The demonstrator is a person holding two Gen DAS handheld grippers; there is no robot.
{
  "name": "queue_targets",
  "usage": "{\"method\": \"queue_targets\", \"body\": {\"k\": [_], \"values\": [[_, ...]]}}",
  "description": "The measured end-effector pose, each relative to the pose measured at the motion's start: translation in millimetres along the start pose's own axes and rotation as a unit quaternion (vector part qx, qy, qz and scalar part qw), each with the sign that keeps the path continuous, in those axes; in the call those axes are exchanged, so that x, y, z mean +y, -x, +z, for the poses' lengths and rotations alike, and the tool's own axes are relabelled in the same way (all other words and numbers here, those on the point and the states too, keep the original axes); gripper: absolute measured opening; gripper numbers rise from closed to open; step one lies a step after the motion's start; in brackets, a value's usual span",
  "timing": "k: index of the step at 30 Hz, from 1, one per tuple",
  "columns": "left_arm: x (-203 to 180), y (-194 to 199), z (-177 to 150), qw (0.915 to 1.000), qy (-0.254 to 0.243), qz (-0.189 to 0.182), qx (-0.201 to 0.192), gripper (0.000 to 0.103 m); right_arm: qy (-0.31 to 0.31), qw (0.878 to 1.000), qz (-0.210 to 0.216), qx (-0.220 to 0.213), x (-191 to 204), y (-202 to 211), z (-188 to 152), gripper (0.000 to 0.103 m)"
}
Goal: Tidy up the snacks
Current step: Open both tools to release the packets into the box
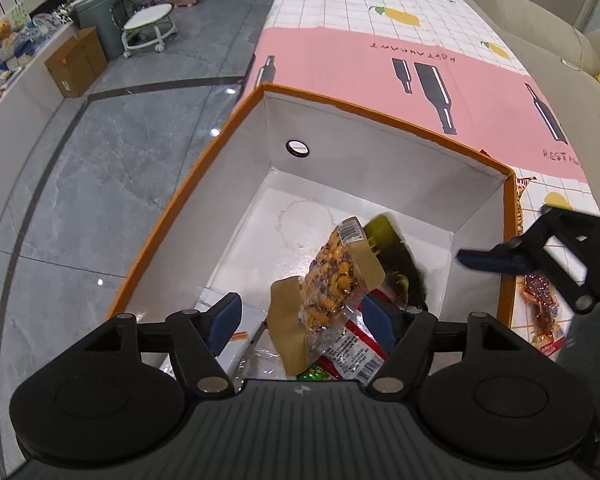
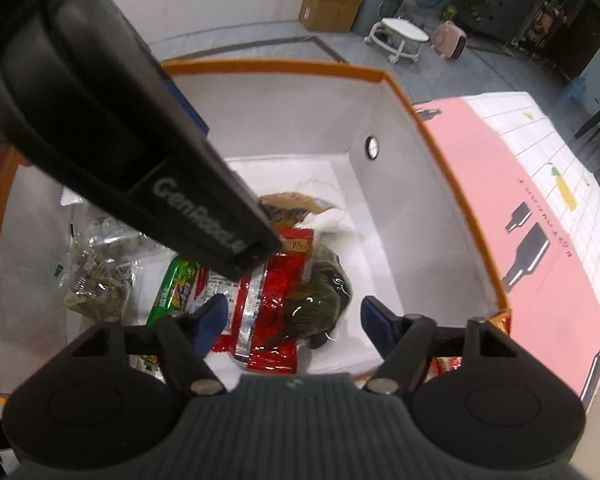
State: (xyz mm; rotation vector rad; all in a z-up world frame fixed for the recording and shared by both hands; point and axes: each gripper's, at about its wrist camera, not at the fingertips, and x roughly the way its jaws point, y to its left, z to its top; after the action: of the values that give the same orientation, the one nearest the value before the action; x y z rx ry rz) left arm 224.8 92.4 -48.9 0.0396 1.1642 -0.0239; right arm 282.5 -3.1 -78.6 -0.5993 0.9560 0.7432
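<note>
A white box with an orange rim (image 1: 172,216) stands on the table, and both grippers hang over it, pointing down into it. My left gripper (image 1: 300,320) is open; a clear packet of nuts with brown paper ends (image 1: 332,280) lies loose between its fingers. Behind it is a blurred dark green packet (image 1: 396,248). One blue finger (image 1: 488,262) of the right gripper reaches over the box's right wall. In the right wrist view my right gripper (image 2: 296,320) is open above the dark green packet (image 2: 316,304) and a red packet (image 2: 276,292). The left gripper's body (image 2: 140,140) hides part of the box (image 2: 440,168).
More snacks lie on the box floor: a green packet (image 2: 176,284) and clear bags (image 2: 100,280). A reddish packet (image 1: 540,304) lies on the tablecloth (image 1: 380,60) outside the box's right wall. A beige sofa (image 1: 540,40) runs along the table's far side, and grey floor (image 1: 100,160) lies to the left.
</note>
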Motion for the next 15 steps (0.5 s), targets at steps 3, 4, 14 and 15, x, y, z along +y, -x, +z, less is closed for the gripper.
{"method": "queue_targets", "body": {"k": [3, 4, 14, 15], "values": [[-5, 10, -3, 0.9995, 0.006, 0.021, -0.020, 0.081, -0.017, 1.000, -0.004, -0.022, -4, 15, -2, 0.080], [-7, 14, -5, 0.9991, 0.007, 0.029, -0.031, 0.081, -0.025, 0.999, -0.006, -0.030, -6, 20, -2, 0.080], [-33, 71, -24, 0.9879, 0.021, 0.054, -0.144, 0.081, -0.098, 0.985, -0.034, -0.140, -13, 83, -31, 0.087], [-36, 76, -25, 0.9865, 0.020, 0.052, -0.154, 0.081, -0.102, 0.982, -0.037, -0.152, -10, 92, -39, 0.087]]}}
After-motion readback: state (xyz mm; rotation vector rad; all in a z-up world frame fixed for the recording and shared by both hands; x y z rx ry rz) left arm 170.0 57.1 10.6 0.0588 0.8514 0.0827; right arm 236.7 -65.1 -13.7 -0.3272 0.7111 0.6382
